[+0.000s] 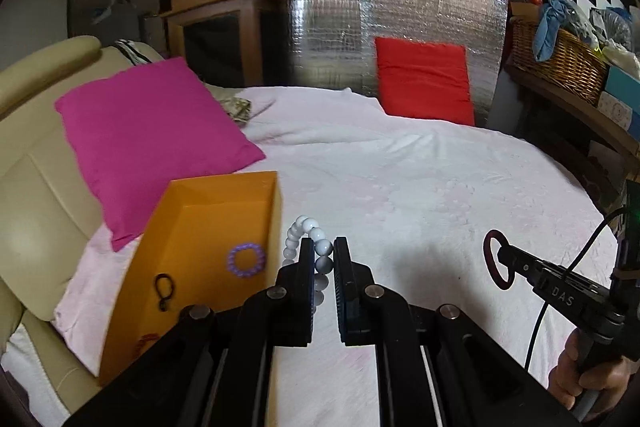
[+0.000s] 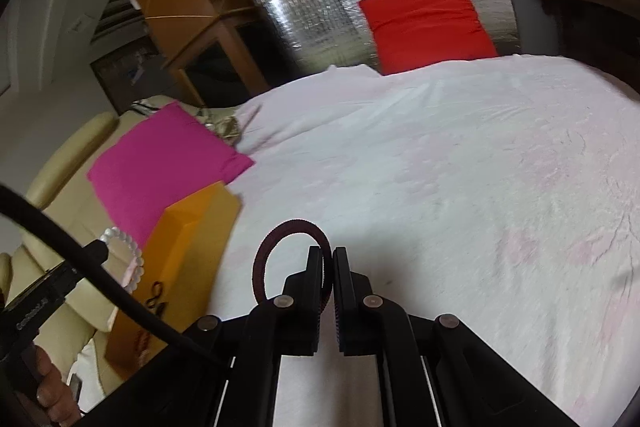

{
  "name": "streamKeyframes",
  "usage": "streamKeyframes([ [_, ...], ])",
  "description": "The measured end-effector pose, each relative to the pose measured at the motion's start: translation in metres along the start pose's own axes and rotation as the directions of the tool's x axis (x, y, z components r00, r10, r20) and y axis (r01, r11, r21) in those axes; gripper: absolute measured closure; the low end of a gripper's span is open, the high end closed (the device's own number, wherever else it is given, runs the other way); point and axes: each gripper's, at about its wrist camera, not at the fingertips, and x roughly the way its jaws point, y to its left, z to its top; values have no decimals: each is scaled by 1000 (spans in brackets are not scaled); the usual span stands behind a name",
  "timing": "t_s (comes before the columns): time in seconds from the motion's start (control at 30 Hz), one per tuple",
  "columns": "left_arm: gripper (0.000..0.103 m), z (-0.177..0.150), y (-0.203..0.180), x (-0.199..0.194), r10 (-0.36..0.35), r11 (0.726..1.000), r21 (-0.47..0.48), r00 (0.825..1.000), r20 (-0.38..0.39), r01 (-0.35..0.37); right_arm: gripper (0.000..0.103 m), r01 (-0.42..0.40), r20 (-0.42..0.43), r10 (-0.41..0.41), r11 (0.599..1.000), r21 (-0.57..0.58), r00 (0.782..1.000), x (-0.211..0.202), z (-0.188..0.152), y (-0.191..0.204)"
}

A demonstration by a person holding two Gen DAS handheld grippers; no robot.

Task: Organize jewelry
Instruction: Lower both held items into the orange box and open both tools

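Note:
My left gripper is shut on a white bead bracelet, held above the bed just right of the orange box. The box holds a purple bead bracelet, a black cord loop and a red bracelet. My right gripper is shut on a dark red ring bracelet above the white bedspread. In the left wrist view that gripper and its bracelet show at the right. In the right wrist view the white bracelet and the box show at the left.
A pink pillow lies behind the box, partly on a beige leather seat. A red cushion leans on a silver foil panel at the bed's far end. A wicker basket stands on a shelf at the right.

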Motion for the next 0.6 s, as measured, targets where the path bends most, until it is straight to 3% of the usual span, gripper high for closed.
streamKeyframes([
  [0.3,94,-7,41,-39,53,998,-44,998,38,-51,97,-82,-12,82,993,-83,997,-18,-4,73],
  [0.6,94,-18,90,-47,86,991,-106,996,33,-82,97,-142,-77,131,976,-164,988,-8,-22,141],
])
